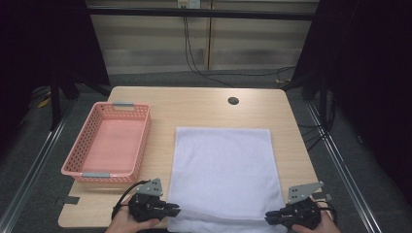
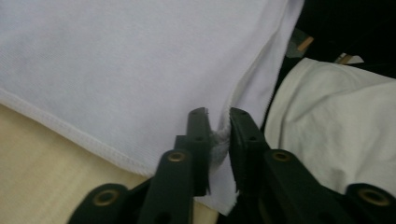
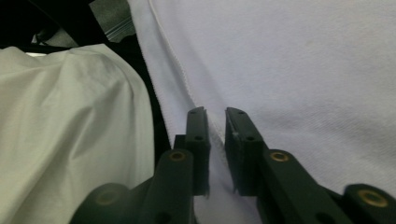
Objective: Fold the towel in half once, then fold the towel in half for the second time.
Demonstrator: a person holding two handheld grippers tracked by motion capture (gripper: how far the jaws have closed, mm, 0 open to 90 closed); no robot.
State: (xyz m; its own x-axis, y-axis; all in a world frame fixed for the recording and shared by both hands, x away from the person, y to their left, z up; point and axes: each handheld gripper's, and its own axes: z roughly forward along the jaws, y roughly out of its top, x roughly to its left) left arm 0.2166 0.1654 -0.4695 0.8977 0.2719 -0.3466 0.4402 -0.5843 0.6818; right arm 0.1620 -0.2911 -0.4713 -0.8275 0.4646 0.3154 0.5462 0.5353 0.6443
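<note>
Lying flat on the pale wood-grain table (image 1: 204,104), a white rectangular towel (image 1: 224,174) of fine woven texture, with stitched hems, reaches the near edge. Left of it stands an empty pink plastic basket (image 1: 109,143), oblong, with perforated lattice walls and grey handle clips. At the towel's near left corner, the left gripper (image 1: 174,210) pinches the bunched hem between its black jaws, as the left gripper view (image 2: 218,135) shows. At the near right corner, the right gripper (image 1: 270,216) has its jaws closed narrowly around the hemmed edge (image 3: 216,133); cloth sits between them, clamped. A round cable hole (image 1: 233,101) marks the far tabletop. Pale creased fabric of the person's clothing (image 2: 336,126) lies beside the towel's near edge in both gripper views.
</note>
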